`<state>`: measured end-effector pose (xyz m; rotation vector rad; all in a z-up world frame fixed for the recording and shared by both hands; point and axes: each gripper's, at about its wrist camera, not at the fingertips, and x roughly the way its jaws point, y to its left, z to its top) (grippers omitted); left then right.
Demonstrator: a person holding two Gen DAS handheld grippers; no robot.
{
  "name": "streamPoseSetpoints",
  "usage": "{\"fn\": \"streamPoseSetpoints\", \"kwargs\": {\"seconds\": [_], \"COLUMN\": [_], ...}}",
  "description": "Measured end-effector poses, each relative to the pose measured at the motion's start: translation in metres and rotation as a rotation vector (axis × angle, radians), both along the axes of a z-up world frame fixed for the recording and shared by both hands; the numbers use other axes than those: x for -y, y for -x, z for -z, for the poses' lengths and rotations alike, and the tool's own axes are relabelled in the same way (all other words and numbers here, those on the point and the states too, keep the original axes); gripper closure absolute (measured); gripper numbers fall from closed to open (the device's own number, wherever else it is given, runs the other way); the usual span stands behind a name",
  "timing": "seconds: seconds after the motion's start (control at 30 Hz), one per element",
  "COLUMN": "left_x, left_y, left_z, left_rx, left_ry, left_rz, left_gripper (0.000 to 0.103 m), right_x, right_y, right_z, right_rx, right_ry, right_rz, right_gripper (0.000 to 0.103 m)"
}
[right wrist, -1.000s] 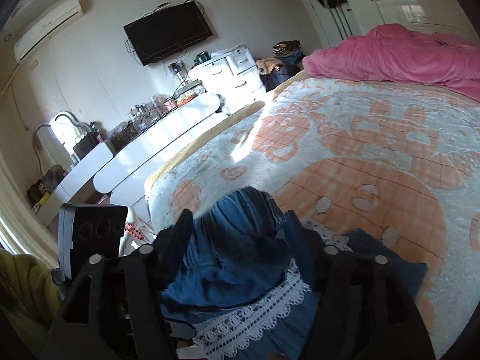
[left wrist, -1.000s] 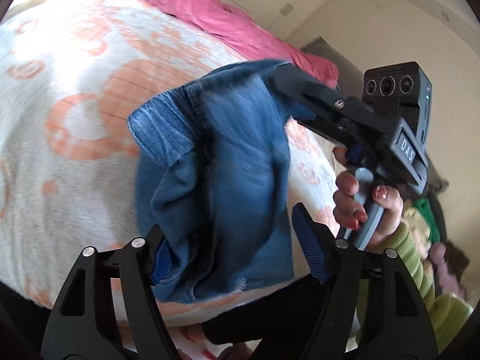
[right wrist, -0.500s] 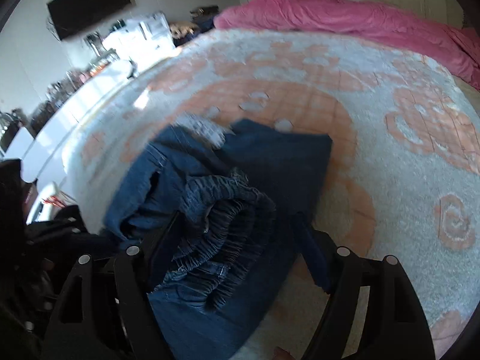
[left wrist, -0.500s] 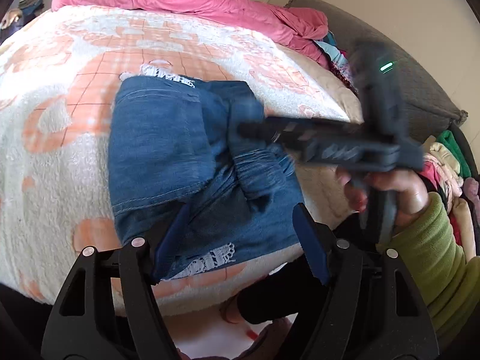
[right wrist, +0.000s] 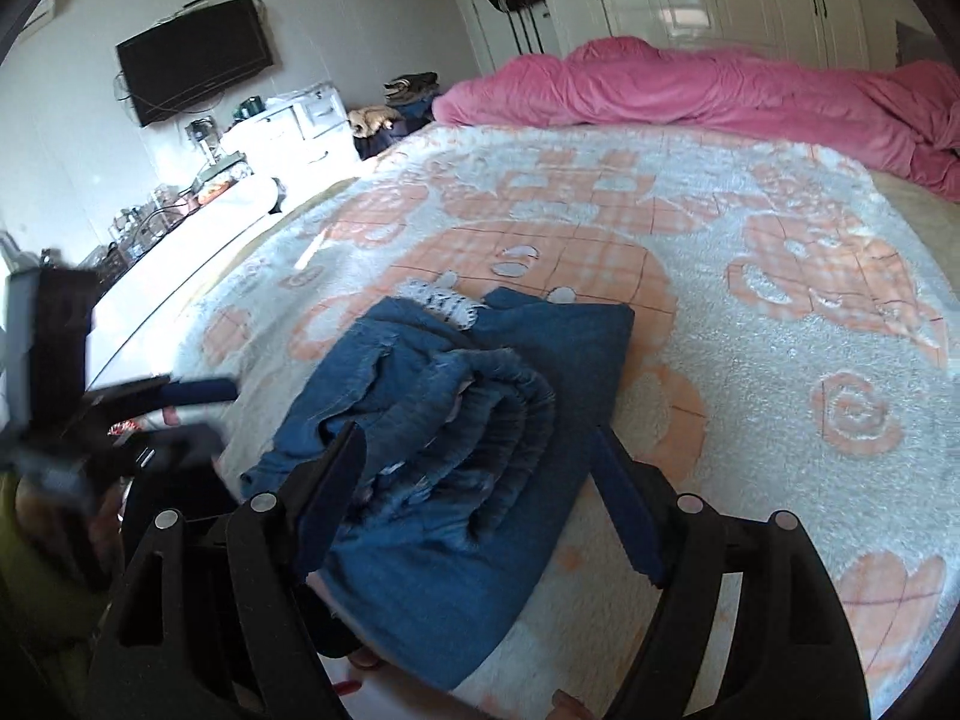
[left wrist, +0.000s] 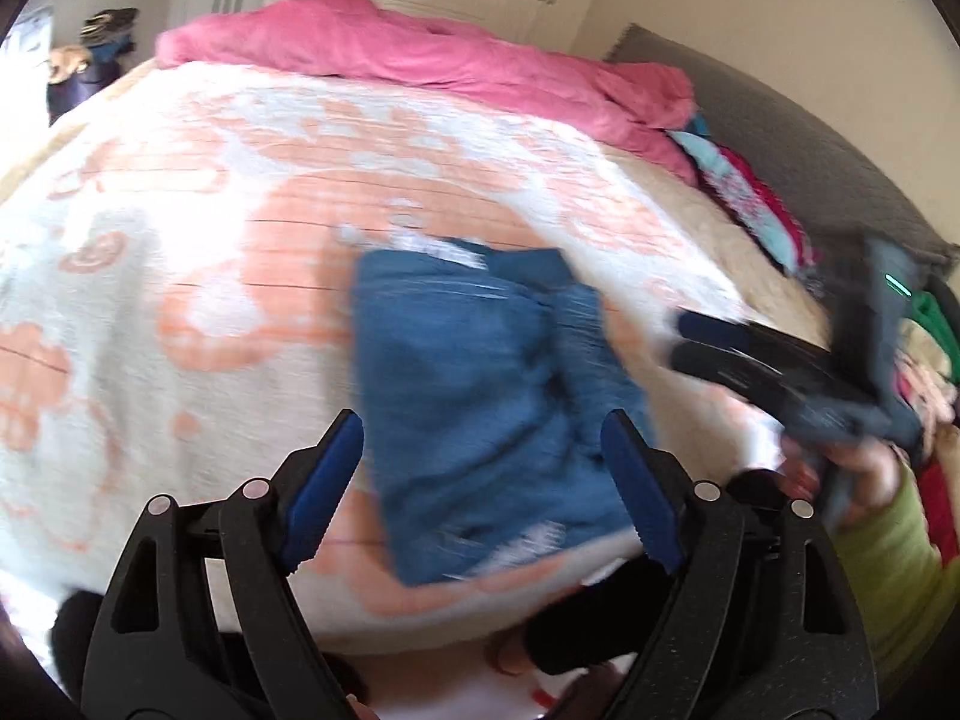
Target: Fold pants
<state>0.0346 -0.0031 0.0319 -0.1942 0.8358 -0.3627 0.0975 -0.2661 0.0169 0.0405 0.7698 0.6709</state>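
The blue denim pants with white lace trim (right wrist: 480,420) lie folded into a thick packet near the front edge of the bed, on the fluffy white blanket with orange pattern (right wrist: 750,360). The gathered waistband is bunched on top in ridges, which is why the packet sits lumpy rather than flat, and a bit of lace pokes out at its far end. It looks like the fold is made and the pile set down close to the edge so both tools reach it without stretching.

The left gripper (left wrist: 480,480) hangs over the near end of the denim, its blue-padded jaws spread, having just widened, and nothing is pinched between them; the cloth only shows through the gap. The right gripper (right wrist: 474,504) sits low over the packet's near corner, jaws apart too and just opening a touch, pads clear of the fabric as far as I can tell. From the left view it shows off to the side, blurred, in a hand with a green sleeve (left wrist: 888,558).

Further back, a rumpled pink duvet (right wrist: 720,90) is heaped along the far side, well apart from the work. My guess: both have let go, and a pat-down may be next.
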Motion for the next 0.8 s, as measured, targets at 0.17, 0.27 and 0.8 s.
{"fn": "streamPoseSetpoints", "kwargs": {"seconds": [0.17,0.27,0.8], "left_x": [-0.016,-0.012,0.012], "left_y": [-0.033,-0.054,-0.098], "left_z": [0.004,0.008,0.039], "left_rx": [-0.050,-0.081,-0.177], "left_ry": [-0.006,-0.003,-0.040], "left_rz": [-0.027,0.007,0.051], "left_gripper": [0.039,0.056,0.062], "right_x": [-0.022,-0.050,-0.143], "right_y": [0.047,0.072,0.059], "right_z": [-0.009,-0.011,0.036], "right_rx": [0.108,0.168,0.150], "right_ry": [0.074,0.134,0.428], "right_rz": [-0.137,-0.253,-0.549], "right_gripper": [0.023,0.024,0.098]}}
